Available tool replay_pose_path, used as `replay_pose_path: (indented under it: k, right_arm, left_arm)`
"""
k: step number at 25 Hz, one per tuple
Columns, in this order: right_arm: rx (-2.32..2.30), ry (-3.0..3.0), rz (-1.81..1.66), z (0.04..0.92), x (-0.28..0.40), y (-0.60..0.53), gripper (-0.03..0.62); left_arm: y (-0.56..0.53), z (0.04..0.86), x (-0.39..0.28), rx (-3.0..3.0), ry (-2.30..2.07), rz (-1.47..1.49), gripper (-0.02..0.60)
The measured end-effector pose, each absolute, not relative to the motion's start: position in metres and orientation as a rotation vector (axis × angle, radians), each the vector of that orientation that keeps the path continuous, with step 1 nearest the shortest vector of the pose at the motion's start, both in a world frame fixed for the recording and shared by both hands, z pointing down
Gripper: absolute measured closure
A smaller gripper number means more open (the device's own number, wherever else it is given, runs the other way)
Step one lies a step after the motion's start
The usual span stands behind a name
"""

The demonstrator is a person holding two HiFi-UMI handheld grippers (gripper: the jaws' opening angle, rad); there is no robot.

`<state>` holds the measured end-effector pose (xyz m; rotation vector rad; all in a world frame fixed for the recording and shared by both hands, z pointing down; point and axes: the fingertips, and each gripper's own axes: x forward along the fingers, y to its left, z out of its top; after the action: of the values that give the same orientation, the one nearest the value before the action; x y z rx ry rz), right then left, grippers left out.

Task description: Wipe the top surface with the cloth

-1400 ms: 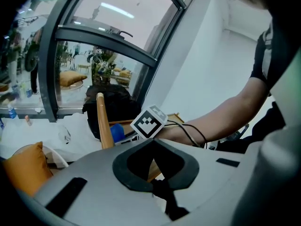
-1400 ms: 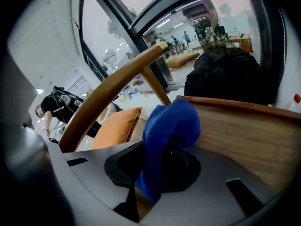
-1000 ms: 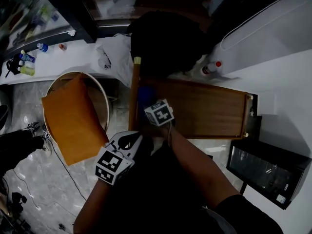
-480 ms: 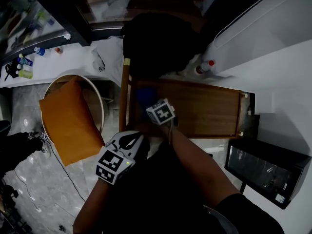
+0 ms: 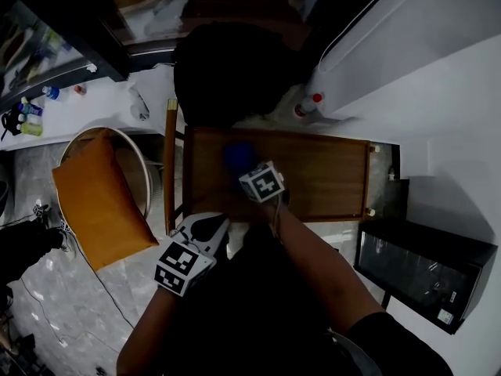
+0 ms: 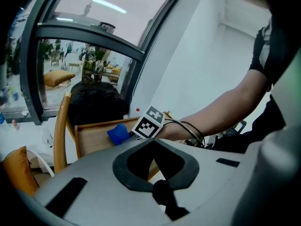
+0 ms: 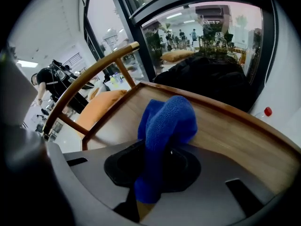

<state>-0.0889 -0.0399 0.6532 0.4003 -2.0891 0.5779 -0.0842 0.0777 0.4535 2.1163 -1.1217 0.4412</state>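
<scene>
A blue cloth [image 5: 237,157] lies bunched on the left part of the brown wooden top [image 5: 321,175]. My right gripper [image 5: 244,167] is shut on it. In the right gripper view the cloth [image 7: 164,124] stands up from between the jaws and its front fold rests on the wooden top [image 7: 235,135]. My left gripper [image 5: 213,224] hangs off the top's near edge, over the floor, with its jaws shut and nothing between them. From the left gripper view the cloth [image 6: 118,133] shows beyond the right gripper's marker cube.
A curved wooden chair rail [image 5: 169,163] runs along the top's left edge. An orange cushion [image 5: 94,198] lies in a round chair further left. A dark bag [image 5: 235,69] and a red-capped bottle [image 5: 305,106] stand behind the top. A black box [image 5: 423,269] is at the right.
My right gripper has slid the cloth from the top's left edge toward its middle. The head view has shifted. The left gripper has hardly moved.
</scene>
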Motion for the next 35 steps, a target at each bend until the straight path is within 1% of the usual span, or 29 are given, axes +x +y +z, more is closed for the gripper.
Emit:
replay_pose_path:
  k: [10, 25, 35]
  right_arm:
    - [0.462, -2.073, 0.596, 0.652, -0.023, -0.063, 0.513]
    - [0.573, -2.065, 0.639, 0.649, 0.062, -0.094, 0.513]
    - [0.633, -2.076, 0.659, 0.645, 0.107, -0.111, 0.513]
  left_arm:
    - [0.053, 0.449, -0.029, 2.162, -1.073, 0.453, 0.577]
    - [0.037, 0.451, 0.036, 2.198, -1.011, 0.484, 0.577]
    - [0.026, 0.451, 0.073, 2.227, -0.975, 0.503, 0.577]
